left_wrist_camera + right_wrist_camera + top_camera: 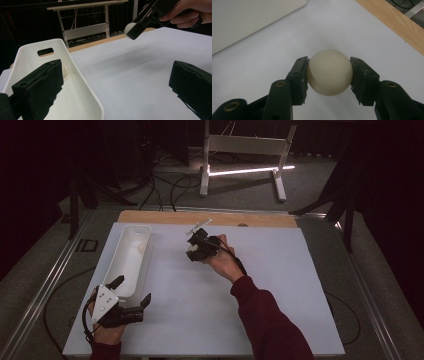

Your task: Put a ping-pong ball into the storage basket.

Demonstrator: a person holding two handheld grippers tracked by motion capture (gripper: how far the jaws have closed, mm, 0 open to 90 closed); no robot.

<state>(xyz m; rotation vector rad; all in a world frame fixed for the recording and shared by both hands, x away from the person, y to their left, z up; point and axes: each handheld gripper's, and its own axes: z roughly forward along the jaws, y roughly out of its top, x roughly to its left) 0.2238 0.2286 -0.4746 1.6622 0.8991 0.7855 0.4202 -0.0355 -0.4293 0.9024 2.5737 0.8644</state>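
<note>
White table [280,285], right hand-held gripper [329,72] pinching cream ball [329,75], left hand-held gripper [115,82] spread beside tray [82,82].

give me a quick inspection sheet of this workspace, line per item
surface: white table top with a wooden strip along its far edge, bare apart from the items below
job's things: cream ball clamped between the jaws of the right gripper, held above the table; long white tray at the left side, with a second cream ball inside near its far end
clutter: nothing seen
grippers: left gripper open and holding nothing, at the tray's near end, one jaw over the tray; right gripper shut on the ball
cables: black cable trailing from the left gripper; more cables on the floor beyond the table
surroundings: dark room, white frame stand on grey carpet behind the table
</note>
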